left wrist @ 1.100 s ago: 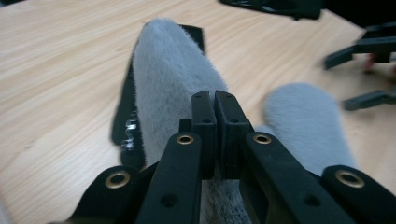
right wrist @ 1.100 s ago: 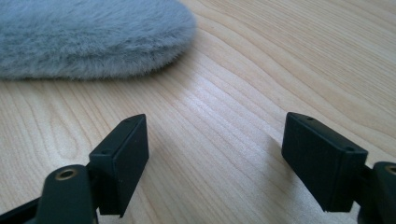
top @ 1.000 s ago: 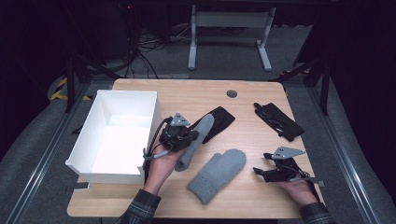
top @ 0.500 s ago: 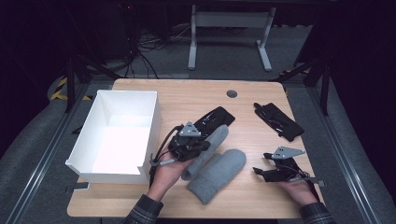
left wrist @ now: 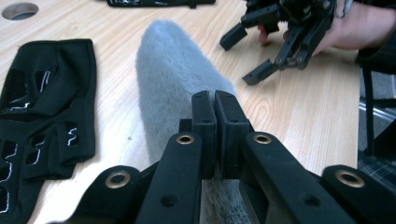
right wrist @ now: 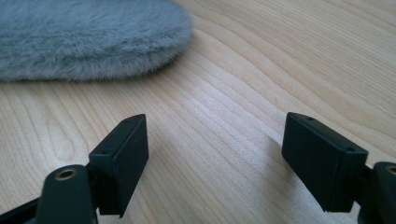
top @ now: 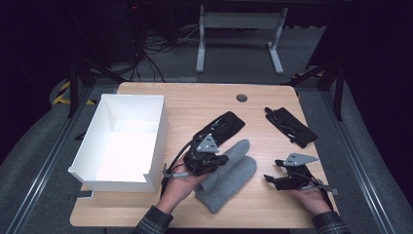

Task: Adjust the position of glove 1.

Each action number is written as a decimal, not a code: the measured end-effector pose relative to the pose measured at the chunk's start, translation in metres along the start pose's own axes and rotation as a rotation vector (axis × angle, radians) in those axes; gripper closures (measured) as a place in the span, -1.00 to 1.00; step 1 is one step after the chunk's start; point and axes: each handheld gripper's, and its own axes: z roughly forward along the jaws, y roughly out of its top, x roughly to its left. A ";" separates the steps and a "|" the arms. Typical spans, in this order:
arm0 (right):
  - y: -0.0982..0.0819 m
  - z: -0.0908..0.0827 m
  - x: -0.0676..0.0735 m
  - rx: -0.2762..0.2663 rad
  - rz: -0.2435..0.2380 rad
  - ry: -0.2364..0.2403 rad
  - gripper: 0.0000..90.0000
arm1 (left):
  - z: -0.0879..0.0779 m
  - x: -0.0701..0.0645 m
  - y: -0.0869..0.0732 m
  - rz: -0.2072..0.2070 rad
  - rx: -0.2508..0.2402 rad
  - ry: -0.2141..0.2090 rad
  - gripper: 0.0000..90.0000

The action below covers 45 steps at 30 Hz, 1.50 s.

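Grey fleece first: two fuzzy mittens lie side by side on the near part of the worktop (top: 195,105). The near mitten (top: 226,185) lies flat and free.

The far mitten (top: 237,150) rests just beyond it and is touching it. The left tongs (top: 224,160) are on its cuff end. Their jaws are pressed together, with fur bunched under them in the left gripper view, so they're likely pinching the cuff edge to line this mitten up with its partner. This looks like pairing.

The right tongs (top: 272,170) sit low on the worktop just right of the mittens, jaws spread with nothing between them. They're apparently parked, waiting.

Farther back, a black glove (top: 221,127) lies flat, touching the far mitten's tip. A second black glove (top: 290,126) is well apart, to the right, so that pair isn't matched yet.

The white box (top: 159,127) at left is open-topped and holds nothing, probably the drop-off for sorted pairs. A cable hole (top: 241,98) sits at the back.

Writing: none can be read. The black glove shows white squiggle marks in the left gripper view, but no letters or logo I can make out.
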 end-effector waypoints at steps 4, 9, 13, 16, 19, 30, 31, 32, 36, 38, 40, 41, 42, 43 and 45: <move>0.000 0.000 0.000 -0.001 0.000 -0.002 -0.48 | 0.006 -0.002 -0.004 0.010 0.016 -0.021 0.96; 0.000 0.000 0.000 -0.001 0.001 -0.003 -0.48 | 0.011 -0.009 -0.007 0.035 0.034 -0.055 0.96; 0.000 0.000 0.000 -0.001 0.001 -0.003 -0.48 | 0.015 -0.015 -0.009 0.048 0.043 -0.086 0.95; 0.000 0.000 0.000 -0.001 0.001 -0.003 -0.48 | 0.020 -0.018 -0.011 0.039 0.048 -0.104 0.95; 0.000 0.000 0.000 0.000 0.001 -0.002 -0.48 | 0.026 -0.021 -0.012 0.030 0.053 -0.113 0.95; 0.000 0.000 0.000 0.000 0.001 -0.004 -0.48 | 0.043 -0.030 -0.012 0.006 0.085 -0.154 0.91; 0.000 0.000 0.000 0.000 0.001 -0.004 -0.48 | 0.043 -0.030 -0.012 0.002 0.075 -0.160 0.88; 0.000 0.000 0.000 0.000 0.001 -0.004 -0.48 | 0.042 -0.030 -0.012 0.001 0.065 -0.162 0.82; 0.000 0.000 0.000 0.000 0.001 -0.004 -0.48 | 0.033 -0.027 -0.009 -0.017 0.010 -0.176 0.71; 0.000 0.000 0.000 0.000 0.001 -0.004 -0.48 | 0.028 -0.024 -0.008 -0.019 -0.004 -0.161 0.65; 0.000 0.000 0.000 0.000 0.001 -0.004 -0.48 | 0.023 -0.019 -0.007 -0.028 -0.015 -0.144 0.58; 0.000 0.000 0.000 0.000 0.001 -0.004 -0.48 | 0.022 -0.017 -0.008 -0.033 -0.022 -0.134 0.52; 0.000 0.000 0.000 0.000 0.001 -0.004 -0.48 | 0.021 -0.015 -0.008 -0.039 -0.025 -0.125 0.44; 0.000 0.000 0.000 0.000 0.001 -0.004 -0.48 | 0.021 -0.011 -0.009 -0.046 -0.025 -0.116 0.39; 0.000 0.000 0.000 0.000 0.002 -0.005 -0.48 | 0.020 -0.004 -0.011 -0.062 -0.019 -0.101 0.22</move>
